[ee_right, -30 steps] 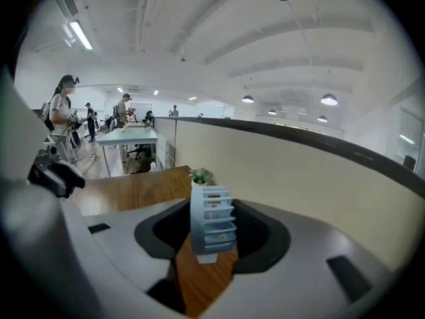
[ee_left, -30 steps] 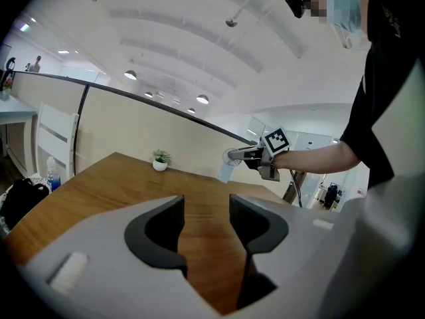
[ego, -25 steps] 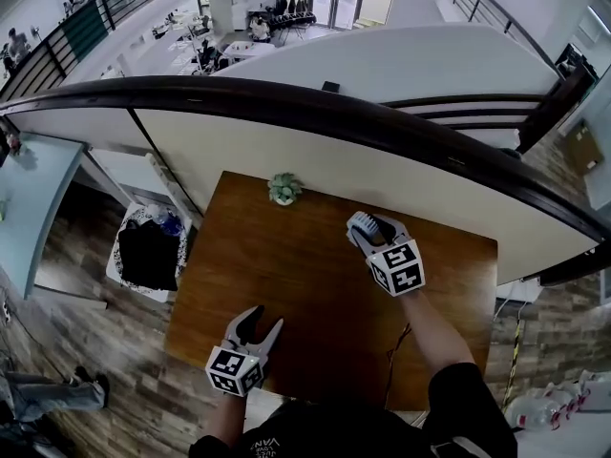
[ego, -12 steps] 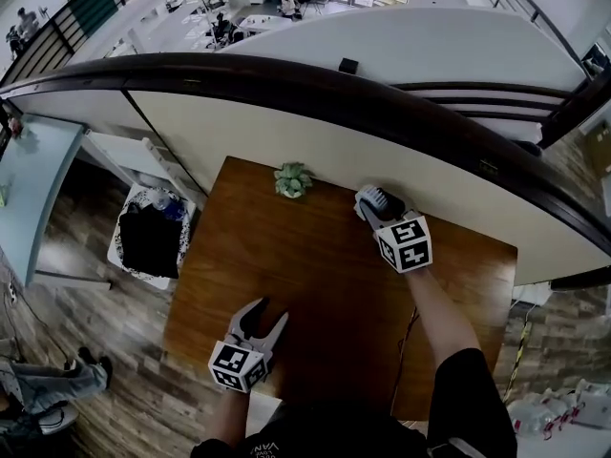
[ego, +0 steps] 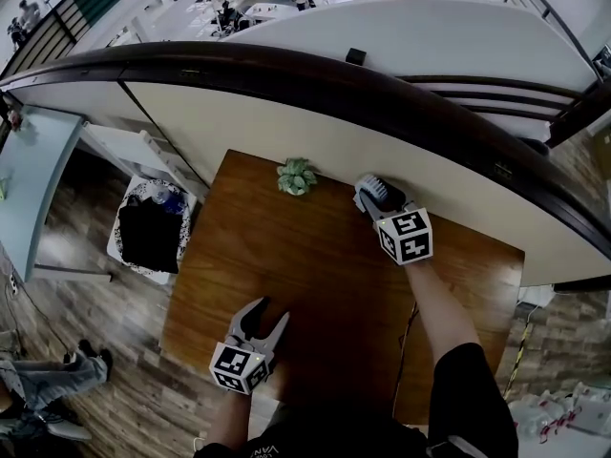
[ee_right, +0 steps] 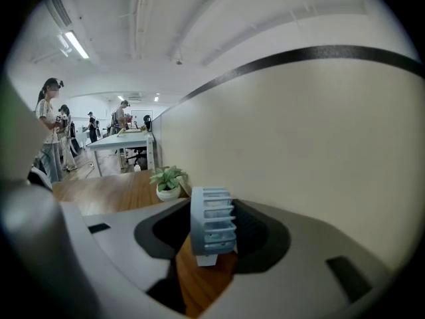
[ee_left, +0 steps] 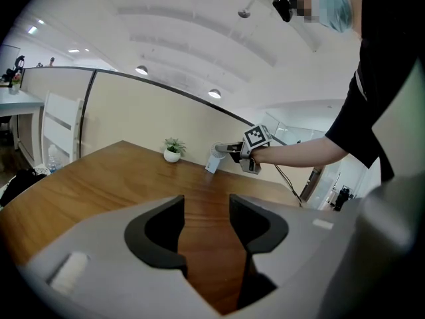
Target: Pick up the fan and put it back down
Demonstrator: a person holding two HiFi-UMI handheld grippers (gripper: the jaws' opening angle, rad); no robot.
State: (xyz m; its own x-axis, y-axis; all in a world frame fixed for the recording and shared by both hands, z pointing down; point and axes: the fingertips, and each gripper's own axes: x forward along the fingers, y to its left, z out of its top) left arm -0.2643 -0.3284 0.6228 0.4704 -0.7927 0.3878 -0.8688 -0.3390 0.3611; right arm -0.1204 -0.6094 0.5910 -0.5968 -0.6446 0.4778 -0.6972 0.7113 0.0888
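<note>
A small pale blue-white fan (ego: 370, 193) with a ribbed grille stands upright between the jaws of my right gripper (ego: 375, 201), which is shut on it near the table's far edge, close to the cream partition wall. In the right gripper view the fan (ee_right: 212, 221) fills the gap between the jaws, its foot just above the wood. My left gripper (ego: 260, 315) is open and empty over the near left part of the brown wooden table (ego: 305, 275). The left gripper view shows its own jaws (ee_left: 206, 228) apart, and the fan (ee_left: 214, 158) far off in the right gripper (ee_left: 229, 150).
A small potted plant (ego: 297, 176) sits at the table's far edge, left of the fan. A thin cable (ego: 406, 337) runs over the table's near right side. A white basket of dark cloth (ego: 150, 239) stands on the floor to the left. The partition wall (ego: 401, 160) borders the far edge.
My right gripper has carried the fan farther toward the wall and lower, nearer the plant. The left gripper has sunk a little near the front edge.
</note>
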